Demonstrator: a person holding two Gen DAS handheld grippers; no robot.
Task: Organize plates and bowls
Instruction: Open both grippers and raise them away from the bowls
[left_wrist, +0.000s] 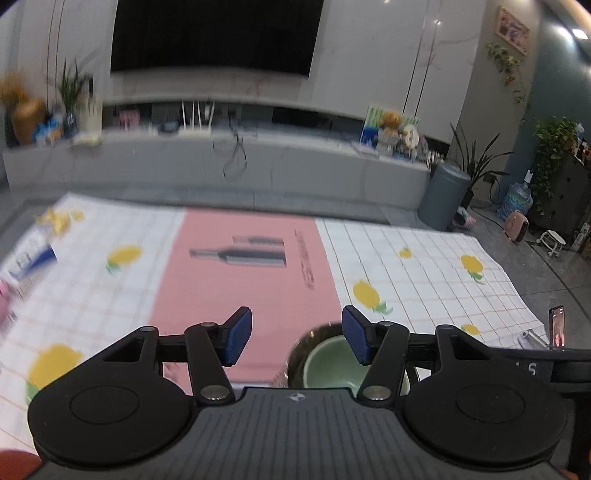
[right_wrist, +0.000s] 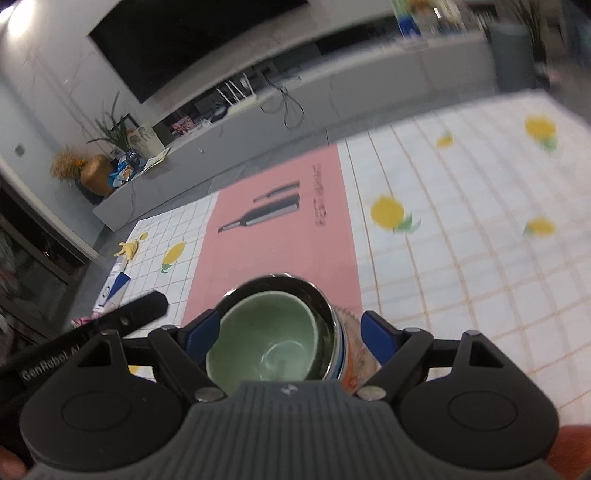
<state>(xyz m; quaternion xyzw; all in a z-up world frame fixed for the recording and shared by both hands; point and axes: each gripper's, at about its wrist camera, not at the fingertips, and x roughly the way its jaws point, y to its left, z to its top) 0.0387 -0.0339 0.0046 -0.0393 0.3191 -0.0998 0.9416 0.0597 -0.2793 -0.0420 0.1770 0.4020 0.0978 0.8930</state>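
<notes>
A pale green bowl (right_wrist: 266, 339) sits nested inside a shiny metal bowl (right_wrist: 317, 295), which rests on a patterned bowl or plate (right_wrist: 358, 350) beneath it. The stack stands on the pink mat (right_wrist: 273, 243). My right gripper (right_wrist: 291, 332) is open, its blue pads on either side of the stack, not touching it. My left gripper (left_wrist: 295, 339) is open and empty above the mat. The green bowl (left_wrist: 328, 365) and metal rim (left_wrist: 299, 343) show below its right pad.
A checked cloth with lemon prints (left_wrist: 424, 273) covers the table around the pink mat. Small packets lie at the table's left edge (right_wrist: 114, 288). A phone on a stand (left_wrist: 557, 326) is at the right. A grey TV cabinet (left_wrist: 221, 162) stands behind.
</notes>
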